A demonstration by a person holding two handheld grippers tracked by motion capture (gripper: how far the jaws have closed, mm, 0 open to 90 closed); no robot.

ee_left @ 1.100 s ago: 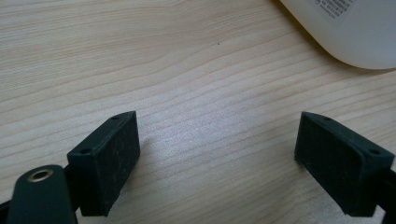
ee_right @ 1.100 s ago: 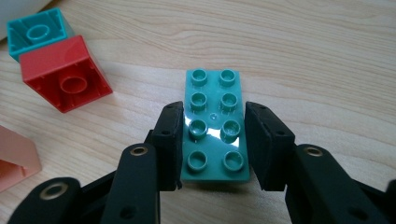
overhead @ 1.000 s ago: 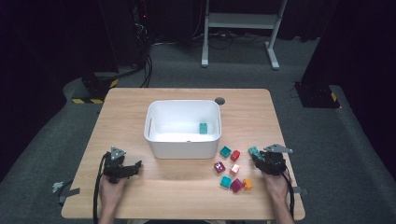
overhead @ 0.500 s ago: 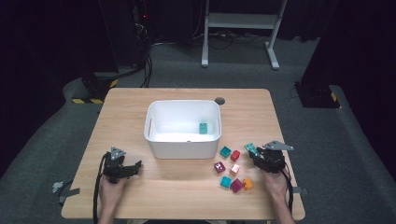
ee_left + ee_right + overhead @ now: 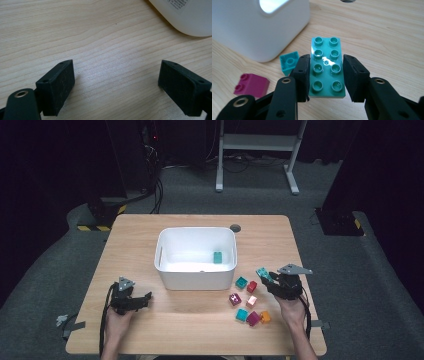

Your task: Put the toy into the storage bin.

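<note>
Right gripper (image 5: 325, 75): its two black jaws are clamped on the long sides of a teal plastic eight-stud building brick (image 5: 326, 67), studs facing the camera in the right gripper view. In the high view the same brick (image 5: 263, 274) sits at the tip of the right gripper (image 5: 272, 281), off the table, above the table's right part, just right of the loose bricks and near the tub's front right corner.

Left gripper (image 5: 117, 85): jaws wide apart, nothing between the pads, only bare wood below. In the high view the left gripper (image 5: 142, 299) rests low over the front left part of the light wooden table (image 5: 130, 240), well apart from the bricks, with the person's hand behind it.

White rectangular plastic tub (image 5: 196, 279) stands at the table's middle. One small teal brick (image 5: 218, 257) lies inside it, near the right wall.

Loose bricks on the table between tub and right gripper:
- small teal cube (image 5: 241, 282), just in front of the tub; likely the one seen in the right gripper view (image 5: 288, 62), left of the jaws
- red brick (image 5: 252, 286), just beside it
- magenta brick with white marks (image 5: 234, 299)
- pale pink brick (image 5: 251, 301)
- second teal brick (image 5: 242, 314), dark pink brick (image 5: 253, 318), orange brick (image 5: 265, 316), in a row nearest the person

A magenta two-stud brick (image 5: 251, 85) lies at lower left in the right gripper view
</note>
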